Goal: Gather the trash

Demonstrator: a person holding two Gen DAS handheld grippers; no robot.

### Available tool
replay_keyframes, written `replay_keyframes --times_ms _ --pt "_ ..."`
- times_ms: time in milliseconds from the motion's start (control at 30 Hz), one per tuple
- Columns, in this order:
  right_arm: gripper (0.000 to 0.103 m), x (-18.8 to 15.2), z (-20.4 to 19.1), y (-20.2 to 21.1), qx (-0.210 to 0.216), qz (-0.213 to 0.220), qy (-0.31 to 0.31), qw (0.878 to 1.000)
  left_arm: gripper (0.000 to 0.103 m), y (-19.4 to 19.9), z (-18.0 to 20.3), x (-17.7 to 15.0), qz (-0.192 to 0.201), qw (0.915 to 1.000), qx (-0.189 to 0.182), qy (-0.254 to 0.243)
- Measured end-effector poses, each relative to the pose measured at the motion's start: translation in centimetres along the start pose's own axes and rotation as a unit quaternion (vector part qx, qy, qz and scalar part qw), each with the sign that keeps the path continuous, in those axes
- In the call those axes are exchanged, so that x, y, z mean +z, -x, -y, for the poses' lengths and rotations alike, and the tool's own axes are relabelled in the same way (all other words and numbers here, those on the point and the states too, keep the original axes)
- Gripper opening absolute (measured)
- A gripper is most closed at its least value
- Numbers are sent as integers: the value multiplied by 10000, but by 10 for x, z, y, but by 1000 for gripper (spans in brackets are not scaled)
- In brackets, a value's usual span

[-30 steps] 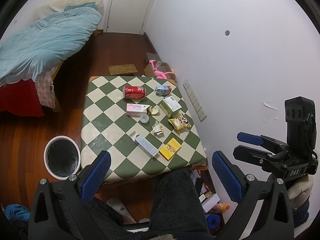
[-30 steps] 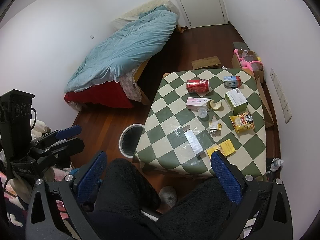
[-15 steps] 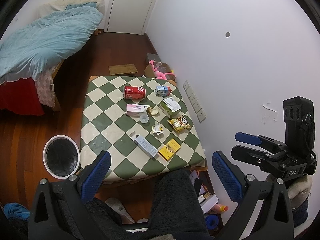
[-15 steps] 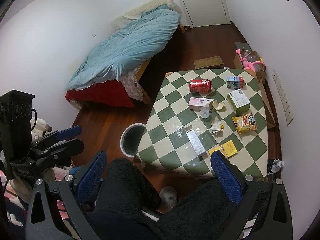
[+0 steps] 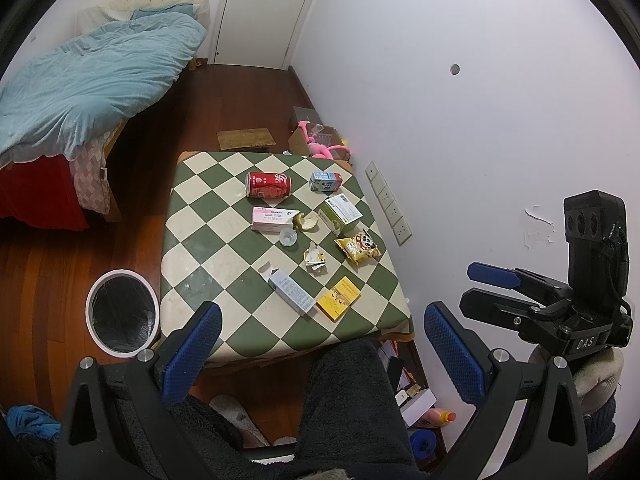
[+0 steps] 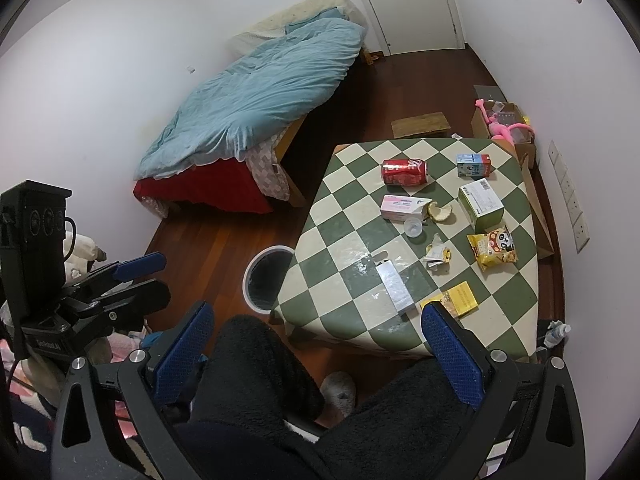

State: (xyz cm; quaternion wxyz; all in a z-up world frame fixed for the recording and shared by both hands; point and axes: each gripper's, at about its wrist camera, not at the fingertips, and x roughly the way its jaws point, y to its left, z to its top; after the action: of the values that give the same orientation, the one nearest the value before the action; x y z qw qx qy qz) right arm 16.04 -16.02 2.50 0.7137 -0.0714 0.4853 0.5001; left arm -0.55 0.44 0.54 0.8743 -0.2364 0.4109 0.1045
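Note:
A green-and-cream checkered table (image 5: 208, 248) (image 6: 344, 240) holds several pieces of trash: a red can (image 5: 268, 185) (image 6: 405, 172) on its side, a pink-white carton (image 5: 274, 219), a green box (image 5: 340, 214), a yellow snack bag (image 5: 358, 246), a crumpled wrapper (image 5: 315, 259), a long blue-white box (image 5: 291, 290) and a yellow packet (image 5: 338, 298). A white-rimmed bin (image 5: 122, 318) (image 6: 266, 278) with a black liner stands on the floor left of the table. My left gripper (image 5: 320, 344) and right gripper (image 6: 316, 344) are both open and empty, high above my lap, short of the table.
A bed with a blue duvet (image 5: 88, 76) stands at the left. A box with a pink toy (image 5: 320, 142) sits by the wall beyond the table. Wall sockets (image 5: 390, 204) are right of the table. My dark-trousered legs (image 5: 344, 408) lie below the grippers.
Both views have shifted slightly; the table sits a little lower and nearer in frame. Both grippers stay open and empty.

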Motion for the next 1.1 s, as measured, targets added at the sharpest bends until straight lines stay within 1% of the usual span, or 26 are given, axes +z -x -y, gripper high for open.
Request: replay_keyframes --times_ms 1100 --pt "103 2 -1 0 45 -9 0 10000 103 1 -1 0 16 10000 -1 18"
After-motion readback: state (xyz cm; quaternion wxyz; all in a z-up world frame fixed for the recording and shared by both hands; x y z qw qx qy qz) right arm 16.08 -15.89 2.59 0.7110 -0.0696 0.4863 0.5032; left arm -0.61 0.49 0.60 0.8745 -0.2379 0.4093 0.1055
